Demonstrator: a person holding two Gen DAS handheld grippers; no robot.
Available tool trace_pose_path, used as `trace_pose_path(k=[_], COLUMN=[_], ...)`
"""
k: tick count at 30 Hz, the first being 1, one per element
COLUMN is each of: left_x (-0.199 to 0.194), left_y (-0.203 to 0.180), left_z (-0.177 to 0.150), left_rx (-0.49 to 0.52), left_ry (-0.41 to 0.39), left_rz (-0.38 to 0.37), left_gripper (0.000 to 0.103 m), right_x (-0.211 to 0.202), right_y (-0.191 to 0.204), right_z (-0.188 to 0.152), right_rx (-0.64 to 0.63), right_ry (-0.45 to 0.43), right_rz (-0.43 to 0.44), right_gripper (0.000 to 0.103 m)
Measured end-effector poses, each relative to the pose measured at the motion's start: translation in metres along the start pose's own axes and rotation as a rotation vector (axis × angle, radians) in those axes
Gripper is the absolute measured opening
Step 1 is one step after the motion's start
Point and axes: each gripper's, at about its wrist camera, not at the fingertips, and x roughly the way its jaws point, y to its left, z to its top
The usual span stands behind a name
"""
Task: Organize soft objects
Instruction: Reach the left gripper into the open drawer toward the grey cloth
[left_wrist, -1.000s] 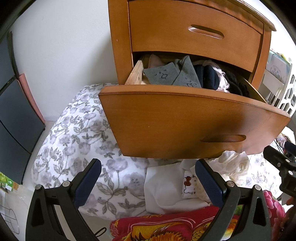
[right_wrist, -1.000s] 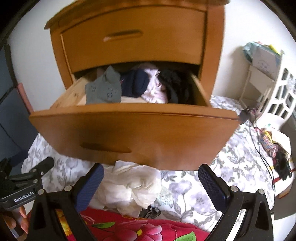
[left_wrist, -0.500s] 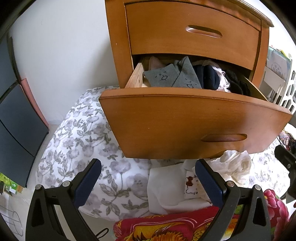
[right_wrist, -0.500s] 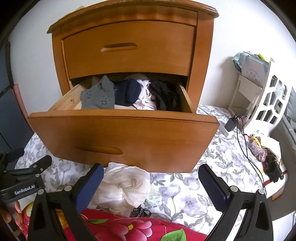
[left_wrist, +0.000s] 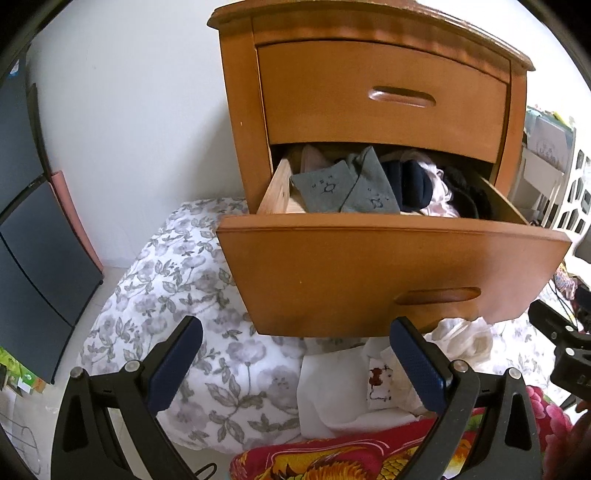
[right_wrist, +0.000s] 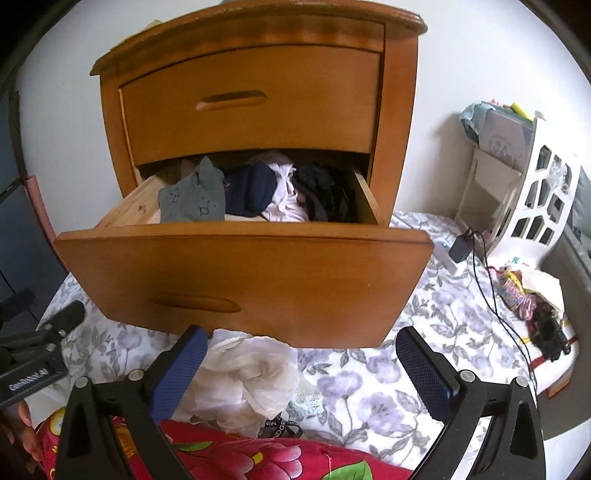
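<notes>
A wooden nightstand stands on the floral bedding with its lower drawer (left_wrist: 388, 273) (right_wrist: 236, 280) pulled out. Inside lie grey socks (left_wrist: 343, 188) (right_wrist: 192, 201), a navy garment (left_wrist: 406, 181) (right_wrist: 251, 190), a pale pink cloth (right_wrist: 284, 206) and a black garment (right_wrist: 325, 194). Below the drawer front a crumpled white cloth (right_wrist: 247, 376) (left_wrist: 461, 336) and a folded white garment (left_wrist: 343, 391) rest on the bed. My left gripper (left_wrist: 295, 365) is open and empty, low in front of the drawer. My right gripper (right_wrist: 301, 369) is open and empty, above the crumpled cloth.
A red floral blanket (right_wrist: 240, 454) (left_wrist: 332, 458) lies nearest me. The upper drawer (left_wrist: 384, 99) is closed. A white cut-out shelf unit (right_wrist: 528, 199) stands at the right, with a black charger and cable (right_wrist: 461, 247) and small items (right_wrist: 535, 306) on the bed. Dark panels (left_wrist: 33, 240) stand left.
Both grippers have pulled back and up from the nightstand, so its top and the whole upper drawer now show. Both stay open and empty; the clothes have not moved.
</notes>
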Motion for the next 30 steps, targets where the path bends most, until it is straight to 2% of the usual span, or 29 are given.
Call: trace_pose_path(k=[8, 12, 16, 20, 22, 24, 27, 30], left_x=[-0.018, -0.031, -0.030, -0.005, 0.012, 0.038, 0.069, 0.096], left_y=[0.014, 0.018, 0.014, 0.008, 0.007, 0.011, 0.009, -0.007], left_z=[0.028, 0.068, 0.122, 0.164, 0.179, 0.191, 0.195, 0.190], left_rx=[-0.069, -0.051, -0.006, -0.024, -0.068, -0.160, -0.225, -0.198], left_ry=[0.010, -0.020, -0.021, 0.058, 0.094, 0.168, 0.256, 0.324], left_rz=[-0.087, -0.121, -0.161, -0.231, -0.242, -0.254, -0.231, -0.188], left_gripper=[0.101, 0.101, 0.101, 0.101, 0.101, 0.101, 0.101, 0.101], right_x=[0.001, 0.003, 0.004, 0.006, 0.006, 0.007, 0.008, 0.011], right_y=[-0.005, -0.006, -0.010, -0.012, -0.012, -0.012, -0.014, -0.016], right_z=[-0.003, -0.004, -0.004, -0.004, -0.004, -0.004, -0.004, -0.004], right_rx=[0.027, 0.037, 0.058, 0.071, 0.071, 0.072, 0.080, 0.095], right_ry=[0.004, 0.007, 0.011, 0.020, 0.021, 0.021, 0.024, 0.033], right_rz=[0.017, 0.028, 0.044, 0.054, 0.058, 0.063, 0.077, 0.094], right_gripper=[0.103, 0.103, 0.103, 0.103, 0.103, 0.103, 0.103, 0.103])
